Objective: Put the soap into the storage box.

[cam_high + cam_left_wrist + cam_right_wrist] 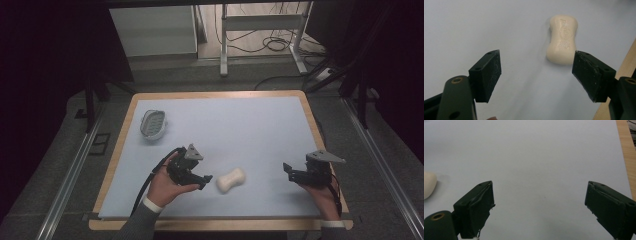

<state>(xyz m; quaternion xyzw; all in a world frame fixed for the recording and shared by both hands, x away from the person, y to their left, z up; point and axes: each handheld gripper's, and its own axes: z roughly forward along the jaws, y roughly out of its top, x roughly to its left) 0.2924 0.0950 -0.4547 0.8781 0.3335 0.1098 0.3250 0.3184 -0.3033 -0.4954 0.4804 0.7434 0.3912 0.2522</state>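
**Two open grippers flank a bar of soap on a pale blue table**

Nearest the person, at the table's near edge, both forearms come in with a gripper in each hand. The left gripper (206, 180) sits left of centre, held in the left hand (165, 186), its jaws spread apart and holding nothing. In the left gripper view its jaws stand wide, with the soap (562, 40) lying just beyond them, closer to the jaw on the right of that view and not touching either one. The right gripper (289, 171) is held over the near right part of the table by the right hand (320, 192); its jaws are likewise spread wide and empty, pointing left toward the soap.

Between the two grippers, just right of the left gripper's tips and well apart from the right gripper, the cream, waisted bar of soap (231, 179) lies flat on the pale blue table top (240, 130). A rim of light wood (215, 94) frames the table.

Farther off, at the far left of the table, a white soap dish (152, 123) sits alone, well apart from the bar.

Beyond the table, a white frame's legs (260, 35) and dark cables (277, 42) stand on the floor.
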